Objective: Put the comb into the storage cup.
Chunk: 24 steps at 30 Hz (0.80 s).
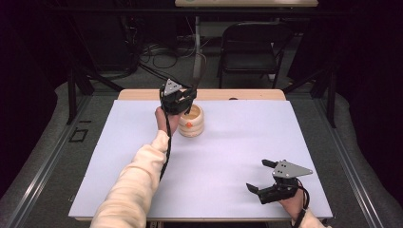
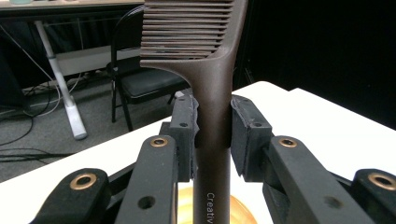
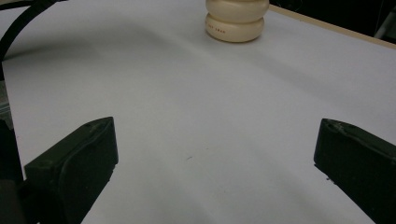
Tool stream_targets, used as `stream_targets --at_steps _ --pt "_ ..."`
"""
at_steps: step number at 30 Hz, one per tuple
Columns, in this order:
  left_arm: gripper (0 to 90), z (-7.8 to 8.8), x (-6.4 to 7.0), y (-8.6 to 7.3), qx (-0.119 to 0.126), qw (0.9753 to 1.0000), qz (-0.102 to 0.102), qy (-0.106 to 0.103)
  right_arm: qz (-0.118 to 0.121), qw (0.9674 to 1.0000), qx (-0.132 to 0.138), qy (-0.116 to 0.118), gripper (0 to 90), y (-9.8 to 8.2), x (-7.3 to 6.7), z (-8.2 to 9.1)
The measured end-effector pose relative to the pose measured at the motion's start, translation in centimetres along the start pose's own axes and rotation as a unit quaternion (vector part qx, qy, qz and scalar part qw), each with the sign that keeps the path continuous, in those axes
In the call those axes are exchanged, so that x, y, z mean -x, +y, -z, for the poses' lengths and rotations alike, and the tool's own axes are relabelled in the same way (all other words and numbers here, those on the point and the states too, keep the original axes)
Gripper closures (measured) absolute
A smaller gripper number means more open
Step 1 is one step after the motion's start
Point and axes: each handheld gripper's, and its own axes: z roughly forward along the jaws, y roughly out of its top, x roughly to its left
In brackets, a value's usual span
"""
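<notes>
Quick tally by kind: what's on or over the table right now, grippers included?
Grippers: 2, left shut on the comb, right open
Brown comb: 1
Cream ribbed holder: 1
Total: 4

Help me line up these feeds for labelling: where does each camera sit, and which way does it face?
High view: above the person's side, looking forward and down on the table; forearms, left gripper, right gripper.
Left gripper view: on that gripper, looking along jaws clamping a brown comb, toward a chair.
Right gripper view: low, facing across the table between open jaws.
Shared: the cream holder.
</notes>
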Motion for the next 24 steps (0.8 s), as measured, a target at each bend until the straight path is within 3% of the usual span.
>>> stream_targets --at_steps 24 --pt "72.3 -0.3 -0.11 -0.76 -0.003 0.9999 0.004 -0.012 -0.001 1.0 -0.001 0.0 0.0 0.0 -0.02 -0.01"
